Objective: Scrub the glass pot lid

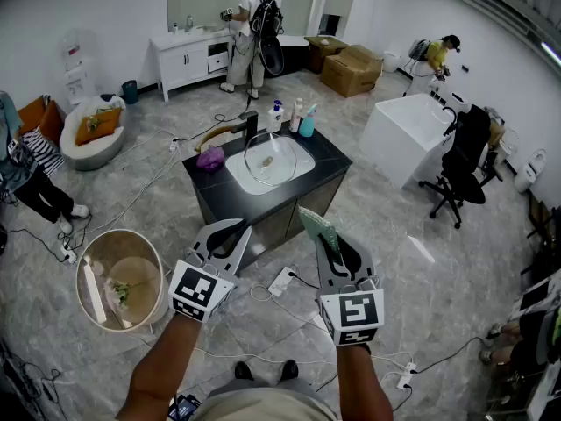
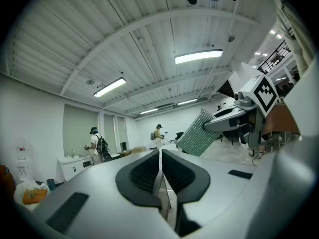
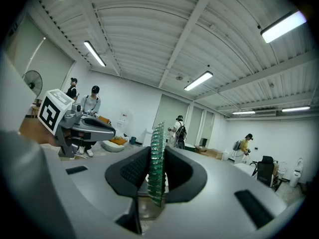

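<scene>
The glass pot lid (image 1: 270,158) stands tilted in the white sink (image 1: 238,175) of a black counter, well ahead of both grippers. My left gripper (image 1: 233,230) is held low in front of the counter with its jaws shut and nothing between them (image 2: 160,156). My right gripper (image 1: 333,242) is level with it, to its right, shut on a green scrubbing pad (image 1: 316,225) that sticks out past its jaws (image 3: 157,159). The pad (image 2: 199,133) also shows in the left gripper view. Both gripper cameras point up at the ceiling, so neither shows the lid.
On the counter are a purple cloth (image 1: 210,158), a black tap (image 1: 251,124) and bottles (image 1: 298,117). A round tub (image 1: 122,279) stands on the floor at the left, with cables and a power strip (image 1: 282,281) near my feet. A white bathtub (image 1: 408,132), a chair (image 1: 460,160) and people stand beyond.
</scene>
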A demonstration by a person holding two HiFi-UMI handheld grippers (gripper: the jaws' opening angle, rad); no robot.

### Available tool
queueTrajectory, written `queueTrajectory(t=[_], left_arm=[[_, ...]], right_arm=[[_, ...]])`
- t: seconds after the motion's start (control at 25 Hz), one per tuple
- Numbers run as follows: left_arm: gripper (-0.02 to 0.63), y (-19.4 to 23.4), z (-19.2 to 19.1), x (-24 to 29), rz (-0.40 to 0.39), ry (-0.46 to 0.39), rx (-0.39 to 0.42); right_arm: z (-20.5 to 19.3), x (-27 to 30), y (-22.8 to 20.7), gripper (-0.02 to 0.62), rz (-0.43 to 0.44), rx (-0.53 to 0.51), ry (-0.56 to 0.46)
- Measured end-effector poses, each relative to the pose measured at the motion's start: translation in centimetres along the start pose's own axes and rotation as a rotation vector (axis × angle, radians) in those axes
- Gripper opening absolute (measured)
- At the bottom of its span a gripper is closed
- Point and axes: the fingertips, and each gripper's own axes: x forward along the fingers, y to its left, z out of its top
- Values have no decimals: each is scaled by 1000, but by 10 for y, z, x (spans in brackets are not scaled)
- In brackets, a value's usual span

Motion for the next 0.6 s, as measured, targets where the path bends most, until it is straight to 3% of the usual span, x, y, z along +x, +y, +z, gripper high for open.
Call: queueTrajectory(t=[0.6], left_arm=[[31,9,-12,5,-27,-11,-13]], right_arm=[[-7,7,7,86,-34,-5,11]])
